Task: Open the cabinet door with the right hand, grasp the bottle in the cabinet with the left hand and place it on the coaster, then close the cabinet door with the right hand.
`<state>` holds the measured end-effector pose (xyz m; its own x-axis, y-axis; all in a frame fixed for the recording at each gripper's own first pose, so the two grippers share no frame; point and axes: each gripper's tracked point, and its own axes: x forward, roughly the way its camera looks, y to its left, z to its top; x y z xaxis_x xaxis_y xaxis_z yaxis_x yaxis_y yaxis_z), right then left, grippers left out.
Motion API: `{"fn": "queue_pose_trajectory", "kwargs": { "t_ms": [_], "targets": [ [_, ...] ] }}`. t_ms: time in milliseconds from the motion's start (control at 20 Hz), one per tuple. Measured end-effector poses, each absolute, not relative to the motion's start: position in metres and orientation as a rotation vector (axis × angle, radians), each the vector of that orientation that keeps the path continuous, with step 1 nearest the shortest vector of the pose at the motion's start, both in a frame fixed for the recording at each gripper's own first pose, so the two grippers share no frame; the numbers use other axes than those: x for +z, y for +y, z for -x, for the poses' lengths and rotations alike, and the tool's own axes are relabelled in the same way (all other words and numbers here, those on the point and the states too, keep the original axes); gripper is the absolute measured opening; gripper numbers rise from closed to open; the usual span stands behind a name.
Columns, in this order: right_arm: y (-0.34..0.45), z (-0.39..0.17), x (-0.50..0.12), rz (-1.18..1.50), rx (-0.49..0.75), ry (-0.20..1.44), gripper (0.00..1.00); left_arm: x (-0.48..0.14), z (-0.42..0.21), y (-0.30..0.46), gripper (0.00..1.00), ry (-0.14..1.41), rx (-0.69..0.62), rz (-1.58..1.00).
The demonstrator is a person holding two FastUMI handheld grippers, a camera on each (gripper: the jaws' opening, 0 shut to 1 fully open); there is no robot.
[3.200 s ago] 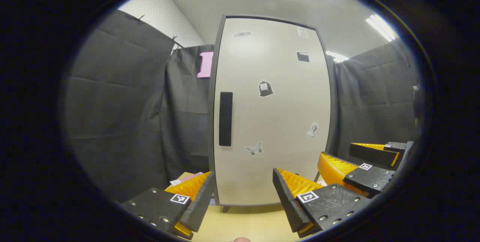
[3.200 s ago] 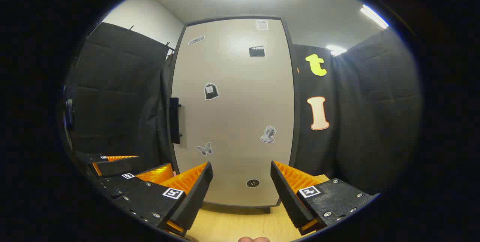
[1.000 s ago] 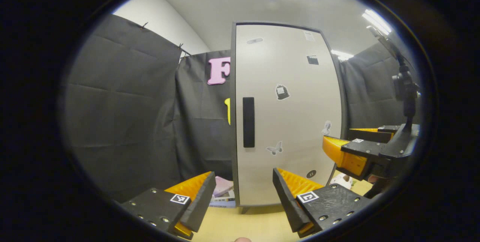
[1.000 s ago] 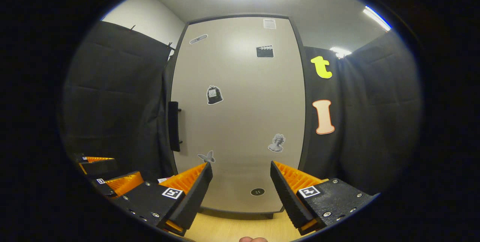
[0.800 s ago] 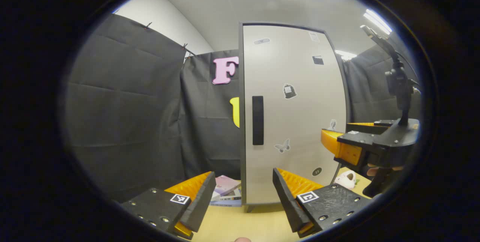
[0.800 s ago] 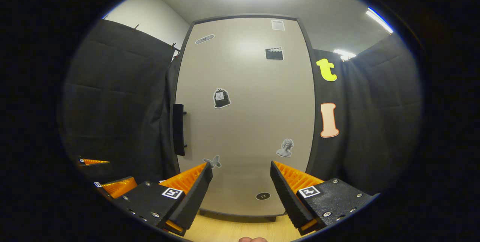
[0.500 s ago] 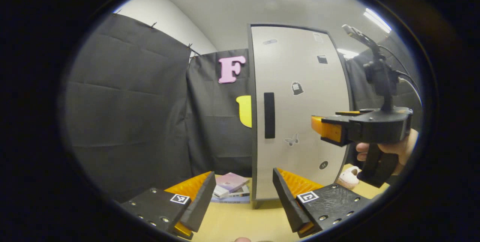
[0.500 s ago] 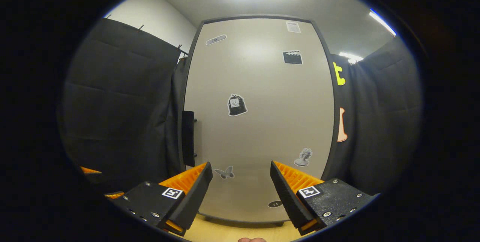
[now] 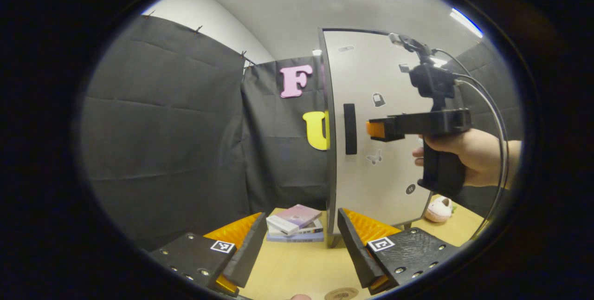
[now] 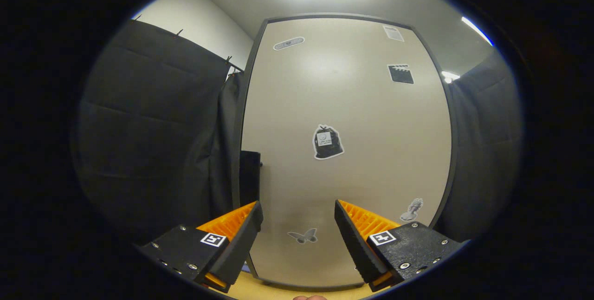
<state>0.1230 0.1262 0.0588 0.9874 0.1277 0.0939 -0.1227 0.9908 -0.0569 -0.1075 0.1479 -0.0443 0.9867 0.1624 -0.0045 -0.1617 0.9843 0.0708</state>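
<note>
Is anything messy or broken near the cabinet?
Nothing looks broken or spilled. The cabinet door is shut and flat, stickers in place. The books beside the cabinet lie in a slightly uneven stack, and a small pink plush toy sits on the table, an odd neighbour but not a mess.

My table (image 9: 287, 267) carries the cabinet (image 9: 371, 174), stacked books (image 9: 292, 223), a pink plush toy (image 9: 438, 209) and a coaster (image 9: 341, 294).

Cabinet door (image 10: 348, 105): smooth, matt panel with a soft sheen. Handle (image 9: 350, 128): matt. Table (image 9: 297, 267): light wood-grain surface. Booth wall (image 9: 162, 128): matt creased cloth. Books (image 9: 292, 223): glossy paper covers. Right hand-held gripper (image 9: 377, 130): matt plastic body.
</note>
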Motion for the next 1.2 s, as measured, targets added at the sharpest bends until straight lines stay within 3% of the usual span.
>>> {"fn": "queue_pose_trajectory", "kwargs": {
  "t_ms": [450, 500, 550, 600, 650, 700, 750, 800, 850, 900, 1200],
  "targets": [
    [0.183, -0.167, 0.038, 0.108, 0.144, -0.054, 0.95, -0.084, 0.129, 0.162, 0.88, 0.084, 0.184, -0.033],
    [0.183, -0.171, 0.039, 0.123, 0.129, -0.050, 0.92, -0.086, 0.128, 0.163, 0.94, 0.089, 0.185, -0.032],
    [0.185, -0.175, 0.040, 0.133, 0.127, -0.040, 0.89, -0.089, 0.127, 0.165, 0.94, 0.098, 0.186, -0.031],
    [0.183, -0.175, 0.042, 0.130, 0.112, -0.039, 0.81, -0.090, 0.130, 0.164, 0.94, 0.101, 0.187, -0.026],
    [0.188, -0.177, 0.048, 0.114, 0.123, -0.052, 0.75, -0.091, 0.129, 0.164, 0.88, 0.102, 0.190, -0.013],
    [0.193, -0.178, 0.051, 0.106, 0.145, -0.058, 0.61, -0.093, 0.127, 0.164, 0.88, 0.105, 0.189, 0.003],
    [0.191, -0.177, 0.051, 0.098, 0.134, -0.037, 0.51, -0.093, 0.125, 0.164, 0.81, 0.107, 0.189, 0.016],
    [0.190, -0.179, 0.049, 0.079, 0.135, -0.026, 0.36, -0.093, 0.125, 0.166, 0.94, 0.109, 0.191, 0.021],
    [0.190, -0.178, 0.048, 0.068, 0.147, -0.017, 0.34, -0.094, 0.124, 0.168, 0.94, 0.109, 0.194, 0.020],
    [0.191, -0.178, 0.049, 0.057, 0.163, -0.016, 0.30, -0.093, 0.124, 0.168, 0.88, 0.106, 0.198, 0.014],
    [0.193, -0.169, 0.048, 0.075, 0.255, -0.009, 0.18, -0.082, 0.122, 0.170, 0.88, 0.072, 0.206, -0.012]
  ]
}}
